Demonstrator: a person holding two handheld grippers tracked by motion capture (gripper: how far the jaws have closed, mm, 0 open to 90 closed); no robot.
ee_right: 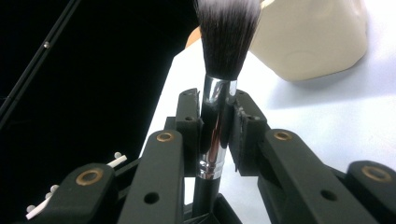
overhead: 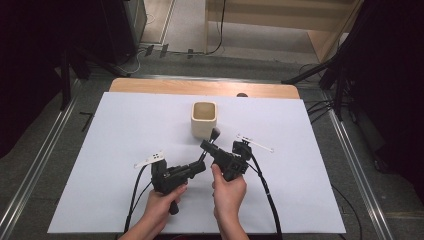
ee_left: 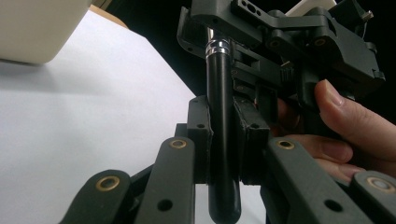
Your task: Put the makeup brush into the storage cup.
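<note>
Both grippers, left (overhead: 200, 167) and right (overhead: 209, 146), are clamping one makeup brush (overhead: 214, 135) just before the cup (overhead: 204, 119); next, I judge, the left is releasing.

Cream holder (overhead: 204, 119) stands at 12 o'clock, just beyond the brush (overhead: 210, 142); white bench (overhead: 115, 135) lies open from 9 through 3 o'clock.

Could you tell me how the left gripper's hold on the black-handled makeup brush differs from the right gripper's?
The left gripper clamps the makeup brush's plain black handle, while the right gripper clamps its shiny silver ferrule, just below the dark, white-tipped bristles. In the high view, the left gripper lies nearer the person and the right gripper sits closer to the cream square cup. Both are shut on the same brush.
</note>
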